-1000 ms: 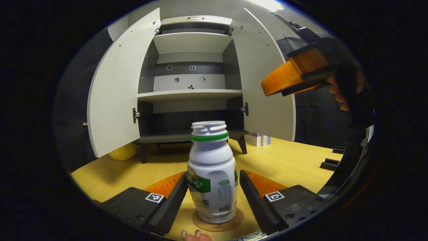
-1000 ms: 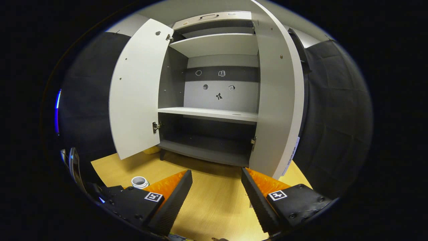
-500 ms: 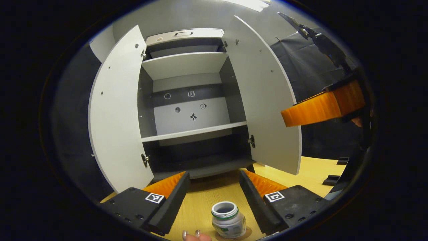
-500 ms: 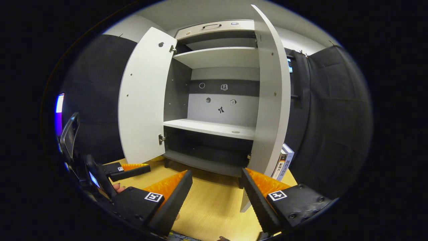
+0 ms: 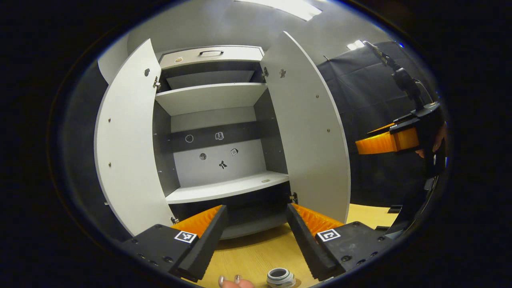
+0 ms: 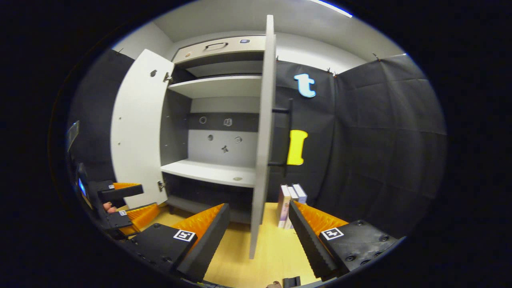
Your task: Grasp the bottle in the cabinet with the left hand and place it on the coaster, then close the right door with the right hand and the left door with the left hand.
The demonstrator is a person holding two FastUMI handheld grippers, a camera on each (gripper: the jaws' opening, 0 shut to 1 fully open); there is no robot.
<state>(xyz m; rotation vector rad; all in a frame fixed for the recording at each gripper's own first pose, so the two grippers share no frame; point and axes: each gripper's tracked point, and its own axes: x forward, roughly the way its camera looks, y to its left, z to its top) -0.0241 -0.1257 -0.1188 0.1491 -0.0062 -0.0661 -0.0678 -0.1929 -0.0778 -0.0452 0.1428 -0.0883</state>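
Observation:
The grey cabinet (image 5: 216, 132) stands with both doors swung out. In the left gripper view the bottle's open neck (image 5: 280, 277) peeks up at the bottom edge, below my left gripper (image 5: 256, 236), which is open and holds nothing. The coaster under the bottle is barely visible. The right door (image 5: 312, 132) hangs open, and the right gripper (image 5: 390, 140) floats beyond it, held by a hand. In the right gripper view my right gripper (image 6: 258, 236) is open, facing the right door's edge (image 6: 262, 152) almost head-on. The left door (image 6: 138, 132) is wide open, with the left gripper (image 6: 124, 202) low beside it.
Several books (image 6: 290, 204) stand upright on the wooden table (image 6: 276, 256) just right of the right door. A black bar handle (image 6: 286, 136) sits on that door's outer face. The cabinet's white shelf (image 5: 228, 186) is bare. A fingertip (image 5: 228, 282) shows at the bottom edge.
My left gripper has let go of the bottle on the coaster and risen away, so the bottle dropped to the view's bottom edge. My right gripper moved right, now looking along the right door's edge.

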